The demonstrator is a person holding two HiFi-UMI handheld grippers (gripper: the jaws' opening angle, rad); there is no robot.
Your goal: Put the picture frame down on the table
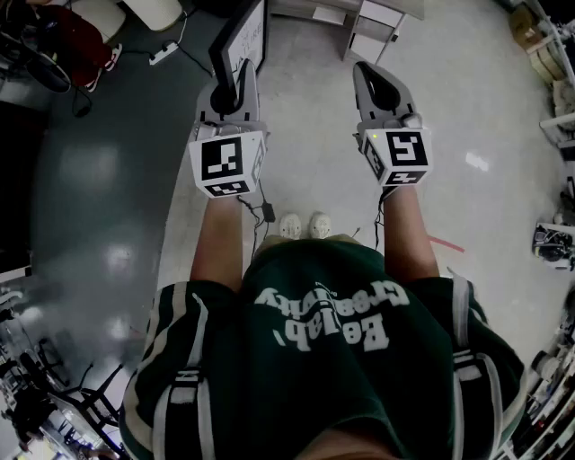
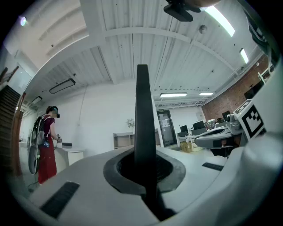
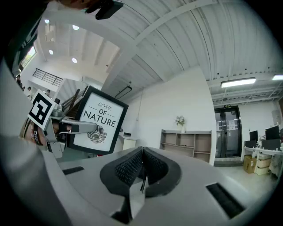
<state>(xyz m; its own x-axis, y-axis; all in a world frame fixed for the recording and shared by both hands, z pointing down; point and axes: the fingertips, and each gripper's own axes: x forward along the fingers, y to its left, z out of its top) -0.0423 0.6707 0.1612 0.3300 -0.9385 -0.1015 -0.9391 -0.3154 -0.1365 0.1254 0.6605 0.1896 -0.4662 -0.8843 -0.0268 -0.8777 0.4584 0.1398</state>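
Observation:
The picture frame (image 1: pixel 241 40) is black-edged with a white print reading "Love of Nature" (image 3: pixel 98 126). It stands upright in my left gripper (image 1: pixel 226 94), which is shut on its lower edge. In the left gripper view the frame shows edge-on as a dark vertical bar (image 2: pixel 142 114) rising from between the jaws of that gripper (image 2: pixel 143 170). My right gripper (image 1: pixel 382 85) is held level with the left one, apart from the frame. Its jaws are shut with nothing between them (image 3: pixel 142 165). Both are held out above the floor.
White furniture (image 1: pixel 373 27) stands ahead on the light floor. A chair with red cloth (image 1: pixel 76 31) is at the far left. A person in red (image 2: pixel 46 141) stands by a counter. A wooden shelf (image 3: pixel 185 143) lines the far wall.

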